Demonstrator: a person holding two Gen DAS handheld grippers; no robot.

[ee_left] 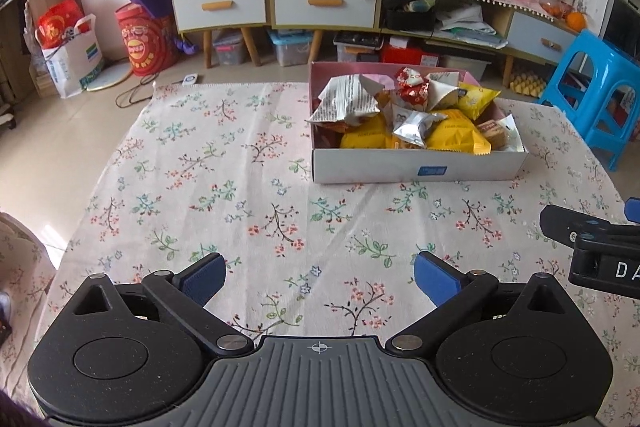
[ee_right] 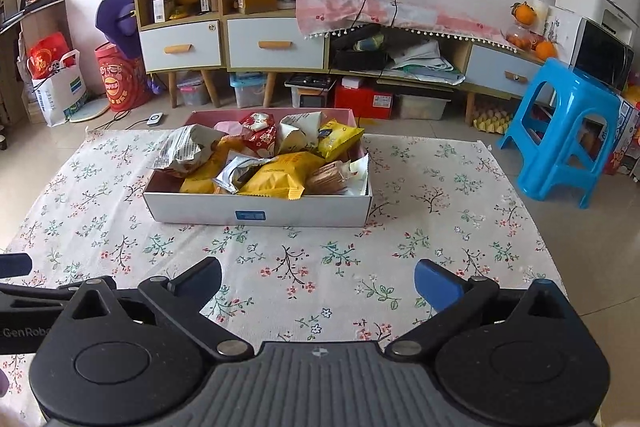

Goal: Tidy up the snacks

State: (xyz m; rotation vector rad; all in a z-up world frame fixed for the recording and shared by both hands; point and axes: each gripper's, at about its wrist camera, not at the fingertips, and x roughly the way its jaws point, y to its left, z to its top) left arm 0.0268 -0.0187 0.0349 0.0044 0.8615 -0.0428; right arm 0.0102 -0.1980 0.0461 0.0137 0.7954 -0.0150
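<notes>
Floral cloth (ee_left: pixel 224 163): covers the bench; pale fabric with small flower sprigs, bare in front of the box.
Box (ee_left: pixel 416 169): white cardboard with a blue label on its near wall and a pink inside; stands on the cloth towards the far edge of the bench.
Snacks (ee_left: pixel 404 115): piled inside the box, heaped above its rim; yellow packets (ee_right: pixel 280 177) at the near wall, a silver pouch among them, a red-and-white packet (ee_right: pixel 260 135) at the far wall, a printed white wrapper on the box's left side.
Left tongs (ee_left: pixel 320 277): spread wide, nothing between the blue pads; well short of the box, over bare cloth.
Right tongs (ee_right: pixel 318 281): spread wide, empty; likewise short of the box, pointing at its near wall.
Blue stool (ee_right: pixel 568 131): on the floor, right of the box, off the bench.
</notes>
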